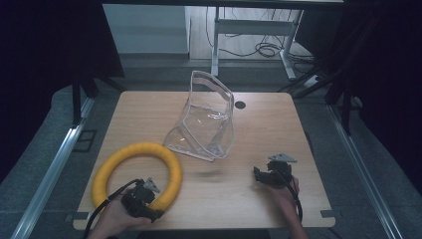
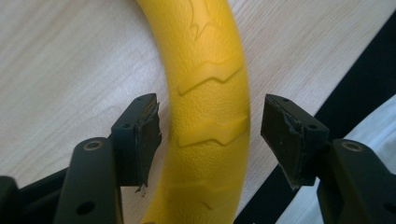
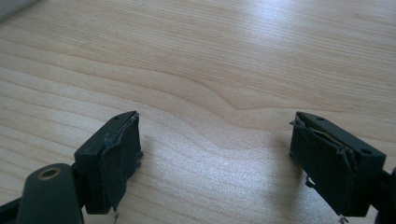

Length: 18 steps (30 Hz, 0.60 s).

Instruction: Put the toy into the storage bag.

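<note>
Your left gripper (image 2: 205, 135) has its jaws apart straddling the yellow ring (image 1: 138, 173) at the table's (image 1: 268, 124) near-left corner, lined up to clamp, while your right gripper (image 3: 215, 158) idles wide open over bare wood.

The yellow ring (image 1: 138, 174) lies flat on the wooden table (image 1: 268, 124) (front-left area), the left gripper (image 1: 147, 195) sits at its near rim, the right gripper (image 1: 268, 175) rests well apart at front right, and a clear plastic container (image 1: 206, 117) stands mid-table.
</note>
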Tool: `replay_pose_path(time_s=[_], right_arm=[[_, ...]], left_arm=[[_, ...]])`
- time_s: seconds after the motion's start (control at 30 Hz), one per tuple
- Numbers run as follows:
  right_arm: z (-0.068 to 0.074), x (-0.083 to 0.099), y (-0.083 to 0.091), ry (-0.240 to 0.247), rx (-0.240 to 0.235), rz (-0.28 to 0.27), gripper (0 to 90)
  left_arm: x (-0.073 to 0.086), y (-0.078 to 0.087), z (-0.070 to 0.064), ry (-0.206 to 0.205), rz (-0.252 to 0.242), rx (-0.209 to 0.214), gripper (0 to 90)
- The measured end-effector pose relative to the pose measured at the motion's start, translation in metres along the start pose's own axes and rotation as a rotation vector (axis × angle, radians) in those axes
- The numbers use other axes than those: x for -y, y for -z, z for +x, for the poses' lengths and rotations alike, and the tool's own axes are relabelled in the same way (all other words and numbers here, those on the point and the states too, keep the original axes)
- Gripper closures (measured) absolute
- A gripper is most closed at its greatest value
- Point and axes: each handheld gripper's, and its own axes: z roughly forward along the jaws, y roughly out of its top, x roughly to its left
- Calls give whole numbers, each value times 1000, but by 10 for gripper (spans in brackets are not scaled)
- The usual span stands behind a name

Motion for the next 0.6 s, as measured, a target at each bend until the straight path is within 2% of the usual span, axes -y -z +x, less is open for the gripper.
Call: replay_pose_path(time_s=[0.07, 0.27, 0.37, 0.6], right_arm=[[0, 0, 0, 0, 0, 0, 163], [0, 0, 0, 0, 0, 0, 163], [0, 0, 0, 0, 0, 0, 163], [0, 0, 0, 0, 0, 0, 163]], left_arm=[[0, -3, -2, 2, 8, -25, 392], [-4, -11, -5, 3, 31, -27, 431], [-6, -12, -5, 9, 27, -46, 480], [-5, -12, -5, 13, 15, -45, 500]])
